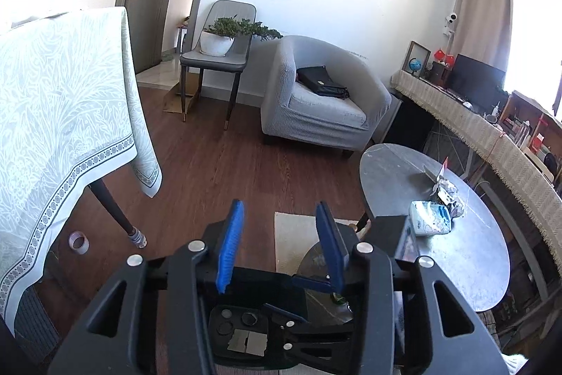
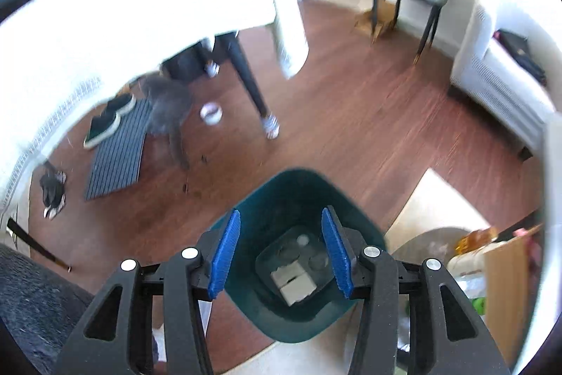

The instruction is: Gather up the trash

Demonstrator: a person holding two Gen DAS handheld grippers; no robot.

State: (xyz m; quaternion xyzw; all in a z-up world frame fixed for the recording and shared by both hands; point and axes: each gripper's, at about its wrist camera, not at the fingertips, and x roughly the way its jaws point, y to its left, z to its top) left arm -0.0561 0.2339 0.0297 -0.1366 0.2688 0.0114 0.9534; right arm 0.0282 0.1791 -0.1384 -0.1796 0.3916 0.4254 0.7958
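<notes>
1. Blue ribbed fingers (image 1: 230, 248) of the left gripper (image 1: 281, 217) stand apart with nothing between them, above a dark bin (image 1: 246, 329) holding pale scraps.
2. Left to right in that view: a leaf-patterned tablecloth (image 1: 63, 115) draping a table, wood-grain flooring (image 1: 217, 164), a grey ribbed armchair (image 1: 316, 101), and a round grey stone-look table (image 1: 456, 252) carrying crumpled wrappers (image 1: 446, 195) and a tissue pack (image 1: 430, 222).
3. Right gripper (image 2: 281, 220), jaws likewise parted and empty, hangs over the teal plastic bin (image 2: 347, 227); white paper scraps (image 2: 293, 285) lie on its bottom.
</notes>
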